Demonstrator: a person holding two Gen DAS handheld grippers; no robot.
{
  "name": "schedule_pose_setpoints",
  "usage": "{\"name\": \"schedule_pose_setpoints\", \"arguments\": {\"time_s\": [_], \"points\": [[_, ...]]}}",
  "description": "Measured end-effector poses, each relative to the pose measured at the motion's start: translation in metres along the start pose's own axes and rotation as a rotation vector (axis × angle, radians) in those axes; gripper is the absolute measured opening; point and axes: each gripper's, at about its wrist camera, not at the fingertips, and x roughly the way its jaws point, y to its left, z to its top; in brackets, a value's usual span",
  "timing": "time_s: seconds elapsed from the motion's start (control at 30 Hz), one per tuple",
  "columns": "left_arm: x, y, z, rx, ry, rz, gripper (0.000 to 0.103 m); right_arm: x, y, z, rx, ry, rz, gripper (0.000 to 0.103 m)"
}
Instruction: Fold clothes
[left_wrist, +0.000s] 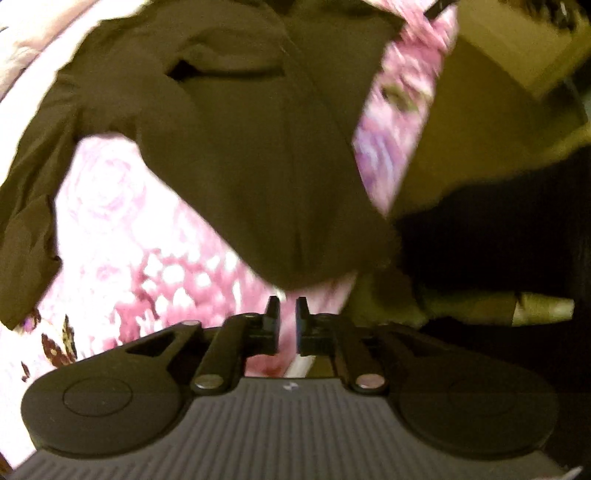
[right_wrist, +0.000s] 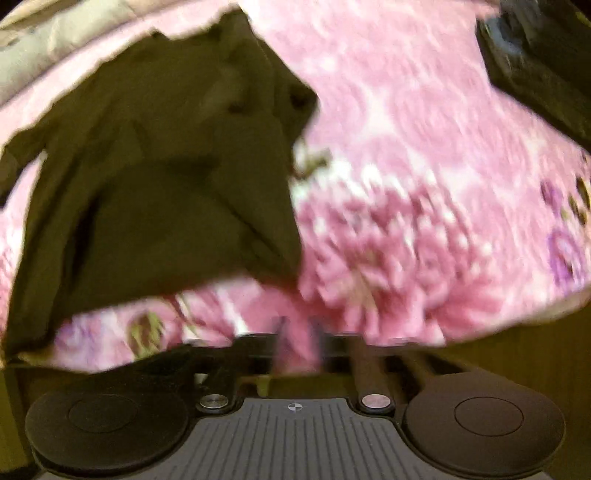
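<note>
1 dark olive-brown garment (left_wrist: 229, 155) lay spread on a pink floral bedspread (left_wrist: 122, 236), crumpled and only partly flattened, with 1 slit-like opening showing near its upper part in the left wrist view. In the right wrist view the same garment (right_wrist: 159, 192) sat to the left of centre, its lower edge lifted in a loose fold above the bedspread (right_wrist: 406, 155). No second garment could be counted with any certainty; 1 dark shape (right_wrist: 535, 66) at the upper right corner of the right view was too blurred to identify.

The left gripper (left_wrist: 287, 308) pointed steeply down just below the garment's lower hem. Its 2 fingers stood close together with a narrow gap, and only the pink bedspread showed between them; nothing was gripped.

The right gripper (right_wrist: 297, 332) also pointed down over the bedspread, to the right of the garment's lower corner. Its 2 fingers were smeared by motion blur; they appeared parted, with pink cloth visible between them and nothing held.

Along the upper left edge, 1 pale cream blanket or pillow (right_wrist: 55, 33) bordered the bedspread. Brown wood-toned surfaces (left_wrist: 491, 96) showed beyond the bed's edge.
</note>
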Motion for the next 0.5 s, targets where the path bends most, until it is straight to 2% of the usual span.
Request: {"name": "schedule_pose_setpoints", "arguments": {"time_s": [0.07,0.17,0.33,0.4,0.5], "points": [[0.000,-0.003,0.012,-0.020,-0.050,0.000,0.035,0.003,0.021,0.017,-0.079,-0.048,0.040,0.088],[0.009,-0.017,0.032,0.000,-0.094,-0.013,0.041,0.016,0.055,0.039,-0.304,-0.094,0.053,0.088],[0.041,-0.044,0.056,0.104,-0.081,-0.036,0.042,0.044,0.095,0.071,-0.718,-0.146,0.016,0.088],[0.053,-0.051,0.060,0.135,-0.066,-0.041,0.043,0.061,0.096,0.084,-0.812,-0.114,0.019,0.088],[0.074,-0.054,0.056,0.139,0.002,-0.061,0.045,0.090,0.087,0.100,-0.889,0.010,0.068,0.087]]}}
